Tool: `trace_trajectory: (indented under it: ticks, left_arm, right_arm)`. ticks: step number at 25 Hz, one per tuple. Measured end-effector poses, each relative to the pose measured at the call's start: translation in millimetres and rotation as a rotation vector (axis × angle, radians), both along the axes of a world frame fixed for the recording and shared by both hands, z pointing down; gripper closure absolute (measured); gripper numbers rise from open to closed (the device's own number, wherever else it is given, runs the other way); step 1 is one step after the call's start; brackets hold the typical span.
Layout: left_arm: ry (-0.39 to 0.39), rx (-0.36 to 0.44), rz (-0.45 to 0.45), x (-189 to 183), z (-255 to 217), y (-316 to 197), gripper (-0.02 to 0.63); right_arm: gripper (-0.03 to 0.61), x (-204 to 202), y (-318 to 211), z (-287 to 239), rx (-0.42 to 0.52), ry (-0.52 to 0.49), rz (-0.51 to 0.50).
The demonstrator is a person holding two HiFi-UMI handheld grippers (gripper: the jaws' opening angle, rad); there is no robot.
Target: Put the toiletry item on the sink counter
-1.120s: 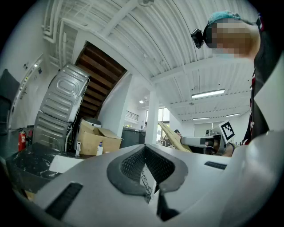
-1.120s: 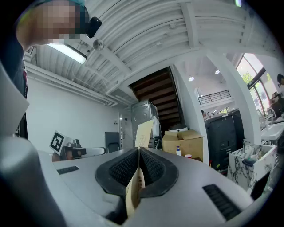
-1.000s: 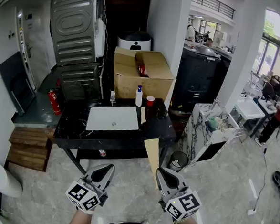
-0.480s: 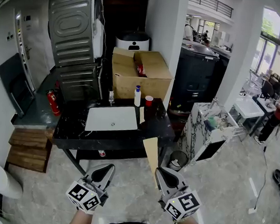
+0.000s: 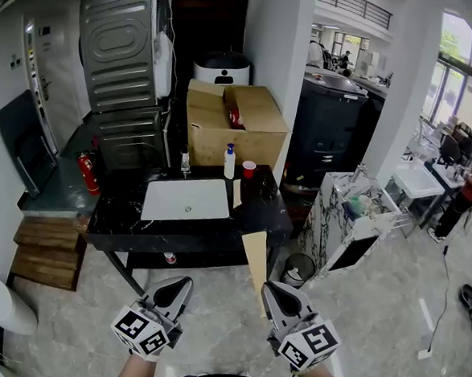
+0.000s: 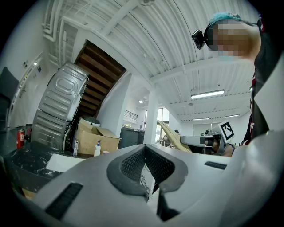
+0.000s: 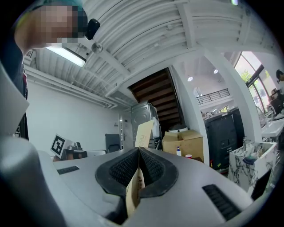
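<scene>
My right gripper (image 5: 275,291) is shut on a flat tan paper packet (image 5: 255,261), which sticks up and forward from its jaws. In the right gripper view the packet (image 7: 144,133) rises out of the closed pads of that gripper (image 7: 139,150). My left gripper (image 5: 177,286) is held low beside it with its jaws together. In its own view the left gripper (image 6: 145,148) shows the pads meeting. The black marble sink counter (image 5: 258,213) with its white basin (image 5: 187,199) stands well ahead of both grippers.
On the counter's back edge stand a faucet (image 5: 185,164), a soap bottle (image 5: 229,161) and a red cup (image 5: 249,169). Behind it is a cardboard box (image 5: 232,127). A bin (image 5: 299,269) and a marble cabinet (image 5: 355,216) stand to the right, wooden steps (image 5: 46,247) to the left.
The view has drifted slightly, so the counter sits a little further up and left. Both grippers keep the same pose and the packet stays in the right one.
</scene>
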State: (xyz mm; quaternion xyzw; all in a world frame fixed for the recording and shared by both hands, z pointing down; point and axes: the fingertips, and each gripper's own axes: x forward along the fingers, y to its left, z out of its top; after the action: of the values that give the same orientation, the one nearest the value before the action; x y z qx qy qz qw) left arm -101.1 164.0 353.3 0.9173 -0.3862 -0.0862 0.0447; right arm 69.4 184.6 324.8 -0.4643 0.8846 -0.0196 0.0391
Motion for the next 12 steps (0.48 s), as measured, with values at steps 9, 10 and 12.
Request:
trace_trajectory:
  ticks: [9,10,12]
  left_arm:
    - [0.011,-0.004,-0.009,18.8,1.7,1.3,0.6]
    - [0.01,-0.003,-0.011,22.0,1.8,1.9,0.6]
    - [0.012,-0.003,-0.018,28.0,1.7,2.5,0.6]
  right_arm:
    - [0.537,14.1,1.7,2.8,-0.02,0.026,-0.019]
    - [0.537,17.2,1.7,2.2,-0.019,0.026,-0.021]
    - [0.537,23.5,1.6,0.6,-0.018,0.026,-0.025]
